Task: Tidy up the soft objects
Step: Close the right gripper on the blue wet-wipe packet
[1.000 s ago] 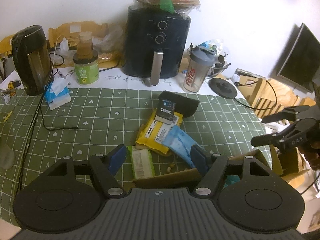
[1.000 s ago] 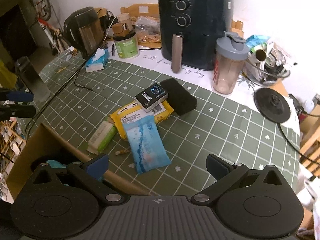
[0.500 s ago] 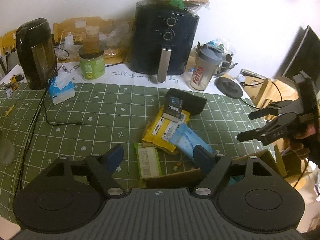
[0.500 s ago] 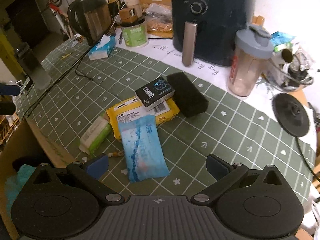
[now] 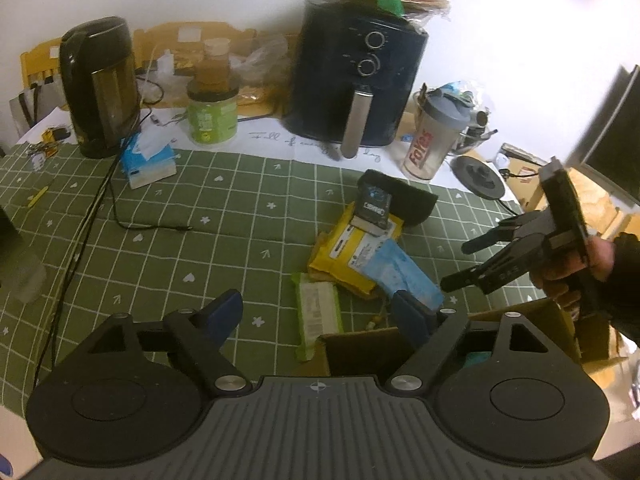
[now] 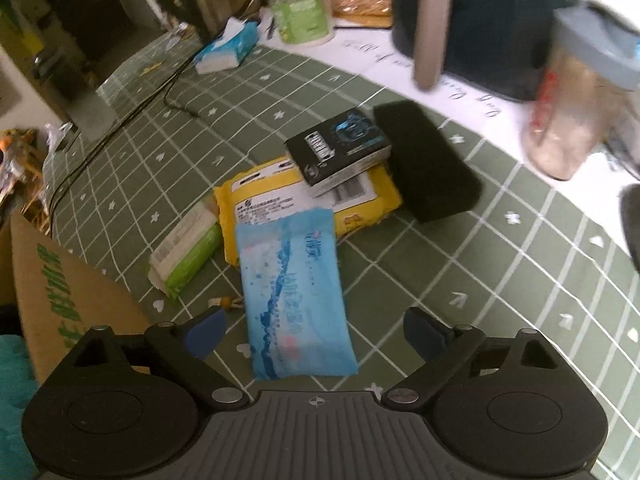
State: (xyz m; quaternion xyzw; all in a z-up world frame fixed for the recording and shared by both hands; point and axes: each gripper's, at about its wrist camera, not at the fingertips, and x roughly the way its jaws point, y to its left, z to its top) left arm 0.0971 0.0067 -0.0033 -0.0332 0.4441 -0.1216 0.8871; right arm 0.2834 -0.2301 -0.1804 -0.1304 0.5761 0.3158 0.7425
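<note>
We see open green tablecloth (image 5: 160, 264) left of the pile; the cardboard box (image 6: 60, 280) edge sits near-left. Our right gripper (image 6: 316, 330) hovers over the blue wipes pack (image 6: 294, 292), jaws spread wide, wider than the pack, gripping nothing. The pack overlaps the yellow pack (image 6: 280, 196); the green pack (image 6: 186, 248) lies just left. Our left gripper (image 5: 320, 312) is released too, empty, above the box corner.

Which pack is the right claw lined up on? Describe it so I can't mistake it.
Start at the dark air fryer and come forward across the green checked tablecloth to the pile of packs. It is the light blue pack nearest the open right claw, overlapping the yellow pack.
</note>
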